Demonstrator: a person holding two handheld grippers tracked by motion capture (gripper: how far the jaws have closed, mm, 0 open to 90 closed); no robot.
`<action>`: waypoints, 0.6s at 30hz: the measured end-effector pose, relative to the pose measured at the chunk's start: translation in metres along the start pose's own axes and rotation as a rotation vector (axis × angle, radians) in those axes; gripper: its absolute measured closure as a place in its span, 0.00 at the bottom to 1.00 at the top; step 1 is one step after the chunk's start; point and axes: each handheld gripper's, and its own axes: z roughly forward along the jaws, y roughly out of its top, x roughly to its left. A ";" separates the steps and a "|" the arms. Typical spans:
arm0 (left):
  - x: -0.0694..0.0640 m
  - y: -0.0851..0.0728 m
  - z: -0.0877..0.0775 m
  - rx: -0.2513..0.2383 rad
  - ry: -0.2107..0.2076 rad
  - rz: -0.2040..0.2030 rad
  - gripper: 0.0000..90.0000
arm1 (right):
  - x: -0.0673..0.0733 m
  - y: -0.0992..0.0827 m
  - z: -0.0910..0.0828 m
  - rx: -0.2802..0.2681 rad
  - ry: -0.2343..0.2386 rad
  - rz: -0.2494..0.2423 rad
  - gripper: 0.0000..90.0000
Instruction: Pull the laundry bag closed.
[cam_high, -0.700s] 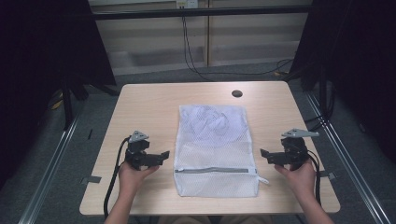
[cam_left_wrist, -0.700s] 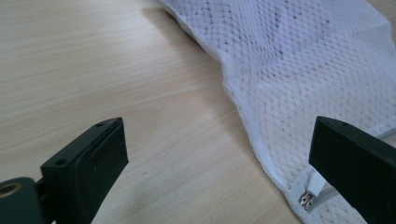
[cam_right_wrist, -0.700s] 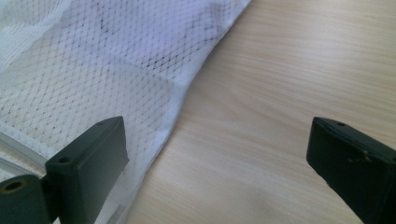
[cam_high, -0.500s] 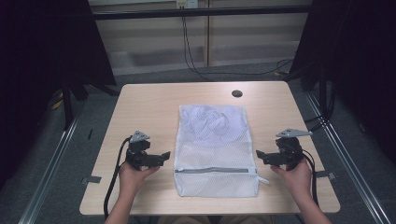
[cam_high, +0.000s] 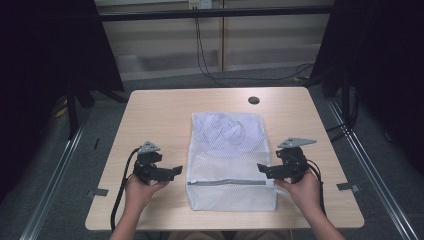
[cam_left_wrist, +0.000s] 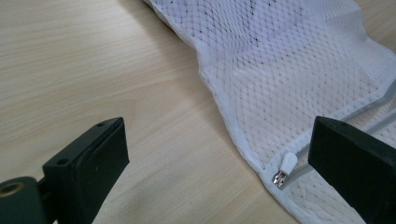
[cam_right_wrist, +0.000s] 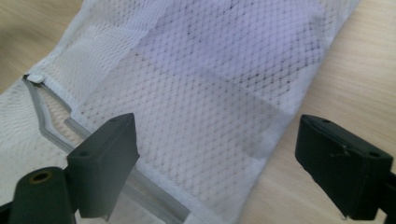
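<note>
Right gripper nearer zipped mesh bag

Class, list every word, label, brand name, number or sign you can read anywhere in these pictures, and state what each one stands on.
None: no readable text on the white mesh laundry bag, its zipper pull, the wooden table, the left gripper or the right gripper.
The pale plate on the far wall is too small and blurred to read.

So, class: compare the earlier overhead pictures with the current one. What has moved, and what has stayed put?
The right gripper has edged inward to the mesh laundry bag. Its jaws are open and hold nothing. The left gripper, also open, the bag and the table look unchanged.
</note>
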 end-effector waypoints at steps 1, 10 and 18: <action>0.000 0.000 0.000 0.001 0.003 0.002 0.06 | 0.002 0.002 0.001 0.005 0.004 0.004 0.15; 0.001 0.000 -0.003 0.008 0.003 -0.003 0.06 | 0.027 0.013 0.020 0.013 0.063 0.029 0.14; 0.004 -0.001 -0.005 0.012 -0.002 0.000 0.06 | 0.043 0.019 0.034 0.029 0.104 0.023 0.11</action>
